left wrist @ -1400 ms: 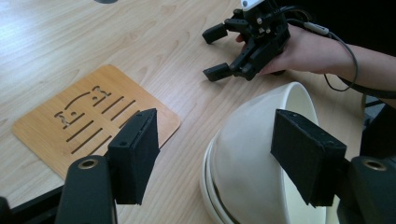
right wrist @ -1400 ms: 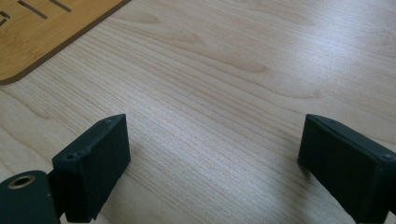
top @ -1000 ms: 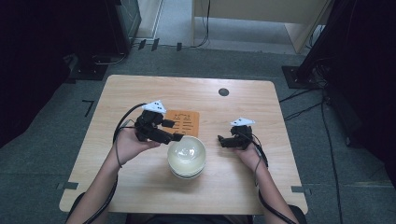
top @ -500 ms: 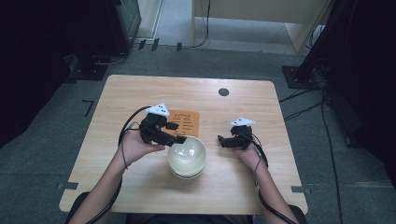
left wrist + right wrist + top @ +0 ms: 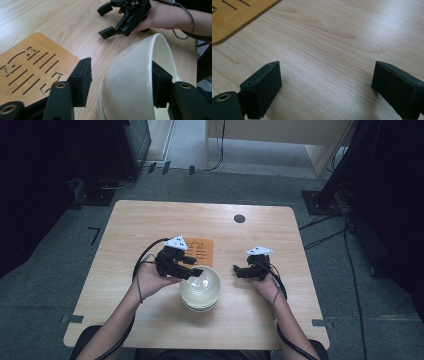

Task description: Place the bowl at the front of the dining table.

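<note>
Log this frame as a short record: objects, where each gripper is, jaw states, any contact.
surface: wooden table
objects: stack of white bowls; slotted wooden board behind it
left gripper: jaws open, straddling the top bowl's rim, one jaw outside, one inside
right gripper: jaws open over bare table, right of the bowls, holding nothing
contact: left jaws not closed on the rim; touch cannot be told
</note>
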`<state>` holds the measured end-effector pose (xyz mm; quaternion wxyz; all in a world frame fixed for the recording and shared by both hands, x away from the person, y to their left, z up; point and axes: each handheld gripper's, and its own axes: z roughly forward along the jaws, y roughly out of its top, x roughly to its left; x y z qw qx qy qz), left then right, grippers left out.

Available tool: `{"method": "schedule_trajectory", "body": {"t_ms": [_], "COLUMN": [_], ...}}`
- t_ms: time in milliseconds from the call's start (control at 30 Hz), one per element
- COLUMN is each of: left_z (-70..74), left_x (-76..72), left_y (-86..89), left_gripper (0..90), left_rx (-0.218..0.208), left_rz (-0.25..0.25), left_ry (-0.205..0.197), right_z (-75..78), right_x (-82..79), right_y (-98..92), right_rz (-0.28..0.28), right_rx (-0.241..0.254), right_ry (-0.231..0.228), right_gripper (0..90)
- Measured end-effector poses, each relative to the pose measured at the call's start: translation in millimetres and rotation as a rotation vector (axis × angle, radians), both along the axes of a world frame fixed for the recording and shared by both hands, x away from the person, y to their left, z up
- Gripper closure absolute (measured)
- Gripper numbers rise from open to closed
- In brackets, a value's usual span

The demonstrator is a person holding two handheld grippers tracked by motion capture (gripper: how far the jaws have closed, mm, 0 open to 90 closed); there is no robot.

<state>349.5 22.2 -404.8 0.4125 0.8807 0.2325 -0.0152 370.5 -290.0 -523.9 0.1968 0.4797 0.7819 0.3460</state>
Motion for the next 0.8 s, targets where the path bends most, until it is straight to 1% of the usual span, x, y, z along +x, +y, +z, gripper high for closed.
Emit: {"method": "schedule_trajectory", "body": {"t_ms": [100, 400, 500, 567, 667, 800], "left_z": [-0.8, -4.8, -7.1, -8.4, -8.8, -10.1], "left_x": [-0.5, -4.1, -4.1, -4.8, -6.7, -6.2], "left_y": [-0.3, -6.8, -8.7, -11.0, -14.3, -16.0], "left_gripper": [48.7, 52.6, 52.2, 52.7, 52.7, 54.0], "left_rx": [-0.009, -0.008, -0.017, -0.01, 0.009, 0.016], "left_rz": [0.003, -0.016, -0.007, -0.009, -0.005, 0.004], "left_ry": [-0.006, -0.025, -0.013, -0.018, -0.037, -0.034], "right_z": [0.0, 0.0, 0.0, 0.0, 0.0, 0.0], "right_x": [0.0, 0.0, 0.0, 0.0, 0.0, 0.0], "right_y": [0.0, 0.0, 0.0, 0.0, 0.0, 0.0], "right_rz": [0.0, 0.0, 0.0, 0.0, 0.0, 0.0], "right_rx": [0.0, 0.0, 0.0, 0.0, 0.0, 0.0], "right_ry": [0.0, 0.0, 0.0, 0.0, 0.0, 0.0], "right_gripper": [8.3, 8.3, 8.3, 8.3, 8.3, 8.3]}}
